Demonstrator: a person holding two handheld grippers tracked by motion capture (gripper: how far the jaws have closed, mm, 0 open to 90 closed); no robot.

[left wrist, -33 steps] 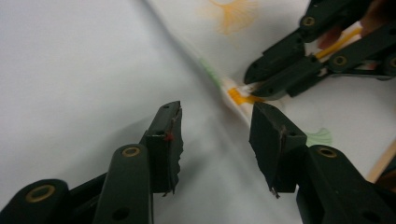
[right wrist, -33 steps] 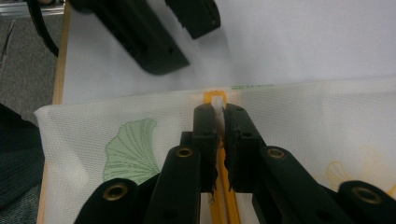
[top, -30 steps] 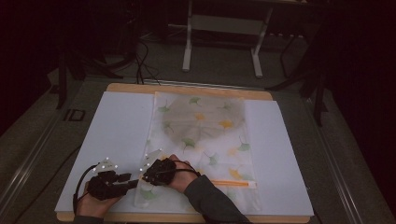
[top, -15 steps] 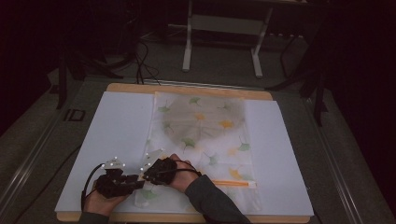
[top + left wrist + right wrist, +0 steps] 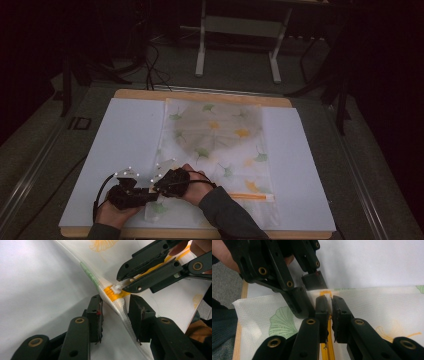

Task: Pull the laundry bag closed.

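Near the desk's front-left corner, the left gripper (image 5: 131, 195) has been brought in from the left over the last second, and its fingers (image 5: 96, 315) are now held apart astride the raised corner of the leaf-printed fabric cover (image 5: 215, 150). The white zip pull (image 5: 117, 288) is pinched by the nearly closed right gripper (image 5: 125, 282). The zip seems about to be worked, with the corner not yet gripped.
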